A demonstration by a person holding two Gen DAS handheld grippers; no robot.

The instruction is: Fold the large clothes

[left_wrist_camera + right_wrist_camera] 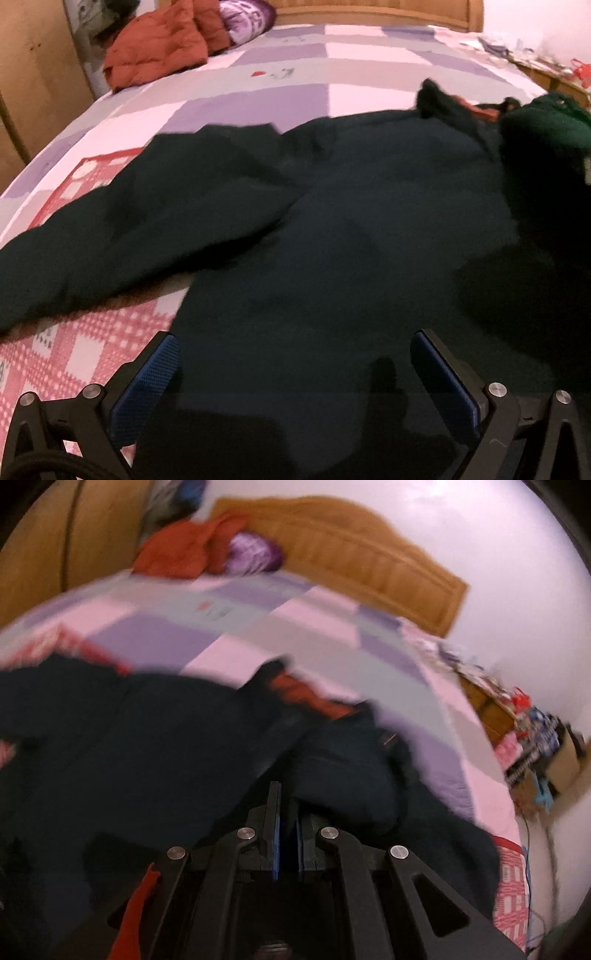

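A large dark green garment point(332, 221) lies spread over the patchwork bed point(280, 92), one sleeve stretched to the left. My left gripper point(295, 347) is open, its blue pads point(147, 384) straddling the garment's near edge. In the right wrist view the same garment point(129, 746) is bunched, with an orange lining point(306, 698) showing. My right gripper point(286, 794) is shut on a fold of the dark fabric, which it holds lifted. The view is blurred.
An orange jacket point(155, 48) and a purple pillow point(247, 18) lie at the head of the bed by the wooden headboard point(369, 11). A cluttered shelf point(535, 746) stands to the right of the bed. A wooden wardrobe point(33, 74) is on the left.
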